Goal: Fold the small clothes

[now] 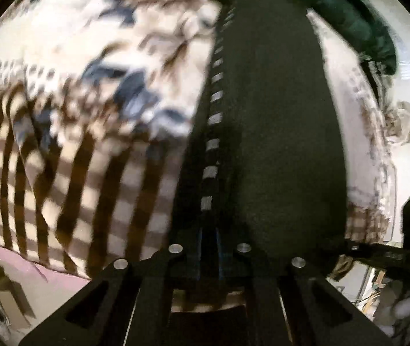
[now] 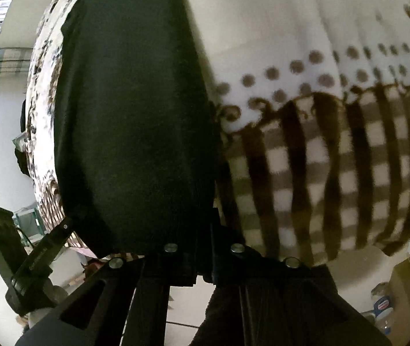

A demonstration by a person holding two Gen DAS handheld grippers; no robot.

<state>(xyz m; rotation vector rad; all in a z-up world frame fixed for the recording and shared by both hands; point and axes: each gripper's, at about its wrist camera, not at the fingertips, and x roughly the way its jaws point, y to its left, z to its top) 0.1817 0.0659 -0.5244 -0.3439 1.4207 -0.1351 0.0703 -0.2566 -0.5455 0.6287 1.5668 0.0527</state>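
A black garment (image 1: pixel 271 129) with a dashed white line along its left seam lies stretched away from me over a cream bedspread (image 1: pixel 104 158) with brown checks and blue-grey blotches. My left gripper (image 1: pixel 209 242) is shut on the garment's near edge, with the cloth running in between its fingers. In the right wrist view the same black garment (image 2: pixel 129 115) fills the left half, and my right gripper (image 2: pixel 205 245) is shut on its near edge too. The other gripper's black body (image 2: pixel 17 259) shows at the lower left. The picture is blurred.
The checked and dotted bedspread (image 2: pixel 320 158) spreads to the right. A dark green cloth (image 1: pixel 357 20) lies at the far end. A pink sheet edge (image 1: pixel 11 256) and a cardboard box (image 1: pixel 8 297) sit below the bed's edge. A blue-labelled bottle (image 2: pixel 383 305) stands on the floor.
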